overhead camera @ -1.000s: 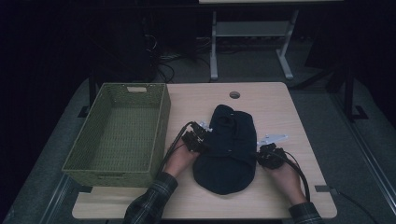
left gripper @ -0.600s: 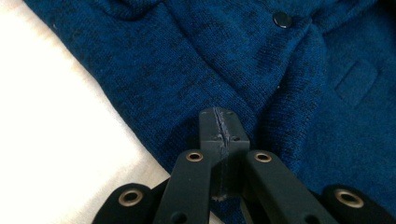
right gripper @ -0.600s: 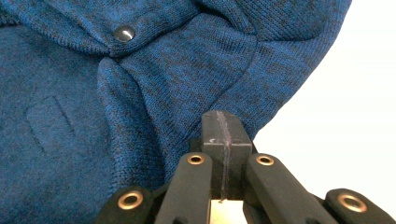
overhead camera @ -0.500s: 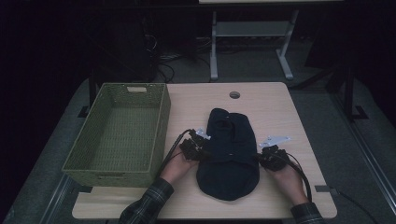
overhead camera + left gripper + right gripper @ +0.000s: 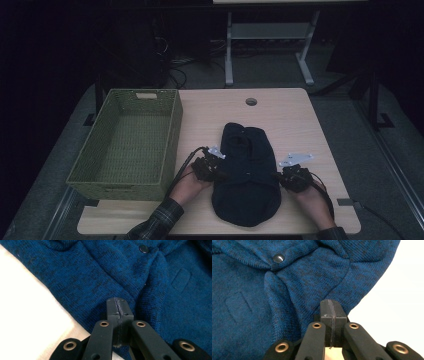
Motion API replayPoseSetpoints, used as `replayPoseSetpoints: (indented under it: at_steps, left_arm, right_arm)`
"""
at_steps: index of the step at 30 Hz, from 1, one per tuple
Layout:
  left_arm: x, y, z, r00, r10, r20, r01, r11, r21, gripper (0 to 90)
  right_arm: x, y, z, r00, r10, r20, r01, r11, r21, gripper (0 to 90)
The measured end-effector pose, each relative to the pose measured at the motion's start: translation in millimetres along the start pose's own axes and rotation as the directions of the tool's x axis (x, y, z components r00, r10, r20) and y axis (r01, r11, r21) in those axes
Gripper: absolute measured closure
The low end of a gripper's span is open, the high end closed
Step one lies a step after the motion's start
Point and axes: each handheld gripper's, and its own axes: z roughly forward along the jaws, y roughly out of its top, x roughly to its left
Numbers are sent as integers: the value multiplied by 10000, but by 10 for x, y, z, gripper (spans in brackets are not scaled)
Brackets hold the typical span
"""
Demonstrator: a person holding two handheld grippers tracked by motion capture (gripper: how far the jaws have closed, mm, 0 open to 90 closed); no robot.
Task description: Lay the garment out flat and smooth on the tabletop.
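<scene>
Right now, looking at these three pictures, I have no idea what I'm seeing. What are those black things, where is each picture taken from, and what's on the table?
There is no robot here. A person sits at a wooden table and holds a hand tool in each hand, each with two black fingers that close like tongs.

The wide picture comes from a camera above the table. It shows the left gripper and the right gripper at either side of a dark blue knitted garment lying flat. Left of it stands a green woven basket with nothing in it.

The two close-ups come from small cameras riding on the tools, looking along their fingers. In both, the fingers are pressed together at the garment's edge. The left pair seems to pinch the knit; for the right pair I cannot tell. A dark snap button also shows.
</scene>
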Motion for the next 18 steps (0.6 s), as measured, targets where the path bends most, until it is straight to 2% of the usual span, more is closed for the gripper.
replayPoseSetpoints:
  at_steps: [1, 8, 18]
  left_arm:
    - [-11, -10, 0, 10000, -69, 36, 69, 10000, -60, 900]
    - [-129, -56, -13, 9999, 150, 69, -150, 9999, 74, 900]
    - [-275, -112, -26, 9993, 331, 185, -335, 9991, 245, 895]
  right_arm:
    - [10, -9, -11, 10000, -29, -36, 29, 10000, 37, 899]
    - [84, -73, -65, 9998, -169, -134, 170, 9998, 39, 899]
    - [158, -175, -158, 9995, -103, -303, 106, 9999, 102, 899]
